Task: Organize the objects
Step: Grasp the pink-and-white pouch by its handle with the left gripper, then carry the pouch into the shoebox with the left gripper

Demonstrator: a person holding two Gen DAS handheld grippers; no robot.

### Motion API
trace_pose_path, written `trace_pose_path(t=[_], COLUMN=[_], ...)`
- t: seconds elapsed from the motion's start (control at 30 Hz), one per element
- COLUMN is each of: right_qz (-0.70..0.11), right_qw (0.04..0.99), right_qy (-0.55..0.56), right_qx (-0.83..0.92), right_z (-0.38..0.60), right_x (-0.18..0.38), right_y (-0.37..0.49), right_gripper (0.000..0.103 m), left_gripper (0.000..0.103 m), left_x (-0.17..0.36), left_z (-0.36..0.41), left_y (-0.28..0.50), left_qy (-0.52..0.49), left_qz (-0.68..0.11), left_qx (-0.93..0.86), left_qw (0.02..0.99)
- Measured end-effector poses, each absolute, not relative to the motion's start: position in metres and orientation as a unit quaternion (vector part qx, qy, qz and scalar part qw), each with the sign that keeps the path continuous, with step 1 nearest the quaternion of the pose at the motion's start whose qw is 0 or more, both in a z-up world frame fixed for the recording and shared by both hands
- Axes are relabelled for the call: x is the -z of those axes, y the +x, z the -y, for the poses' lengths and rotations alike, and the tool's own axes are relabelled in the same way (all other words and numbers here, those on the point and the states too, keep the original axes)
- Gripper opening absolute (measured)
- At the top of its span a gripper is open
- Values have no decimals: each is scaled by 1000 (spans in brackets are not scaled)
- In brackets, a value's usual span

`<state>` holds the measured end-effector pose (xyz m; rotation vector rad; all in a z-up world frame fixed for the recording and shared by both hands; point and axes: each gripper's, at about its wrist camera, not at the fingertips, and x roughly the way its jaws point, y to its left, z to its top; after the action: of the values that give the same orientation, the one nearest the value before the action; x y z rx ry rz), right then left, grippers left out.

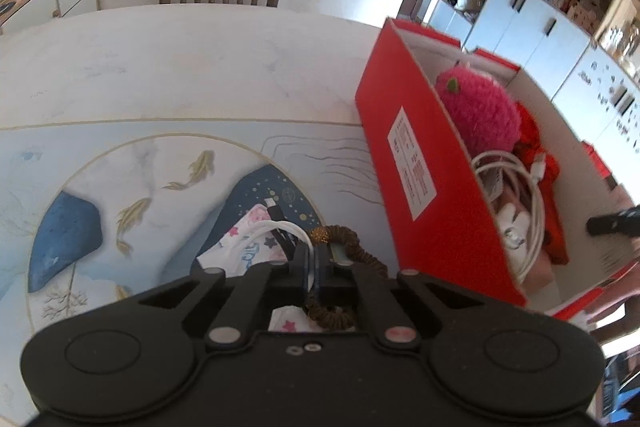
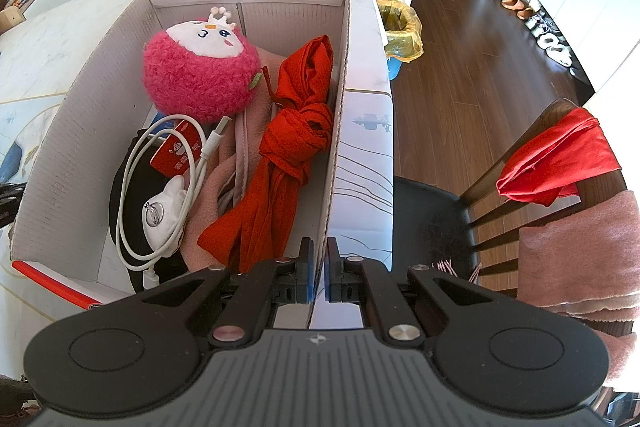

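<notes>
The left gripper (image 1: 313, 259) was at the lower centre of the left wrist view, jaws pressed together on a brown coiled hair tie (image 1: 352, 247). The tie's loop arced from the lower centre of the frame up toward the right of the fingertips, with a gold bead (image 1: 320, 234) at its upper end; whether the pads also caught the white cord (image 1: 276, 227) beside it could not be told. Just left of the fingertips a floral patterned cloth (image 1: 244, 247) lay on the fish-printed table mat (image 1: 140, 195), with a black cable plug (image 1: 276, 207) on top, its long axis running toward the upper left. The red cardboard box (image 1: 404, 163) stood at the right of that view, long axis running from upper left to lower right, open side up. In the right wrist view the right gripper (image 2: 319, 267) was at the lower centre, jaws pinching the box's right-hand wall (image 2: 338, 131), one finger inside and one outside. The box ran lengthwise up the frame. Inside lay a pink plush toy (image 2: 200, 75) at the top, a knotted red scarf (image 2: 296, 147) stretched along the right wall, and a white USB cable (image 2: 160, 187) coiled at the lower left with its plug pointing to the upper right.
</notes>
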<state>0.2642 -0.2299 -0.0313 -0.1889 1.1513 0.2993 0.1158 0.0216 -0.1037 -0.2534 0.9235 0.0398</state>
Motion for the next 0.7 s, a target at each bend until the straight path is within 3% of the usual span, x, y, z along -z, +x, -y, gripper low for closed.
trace_pose_path(t=[0.7], right_qz=[-541], right_qw=[824], right_qy=[-89], right_qx=[-142], right_z=[230], right_x=[31], right_y=[264], right_gripper=[4], left_gripper=[0], left_x=[-2], left_z=[-20], left_y=[93], left_qy=[-185], left_qz=[-346], left_qx=[45], left_qw=[919])
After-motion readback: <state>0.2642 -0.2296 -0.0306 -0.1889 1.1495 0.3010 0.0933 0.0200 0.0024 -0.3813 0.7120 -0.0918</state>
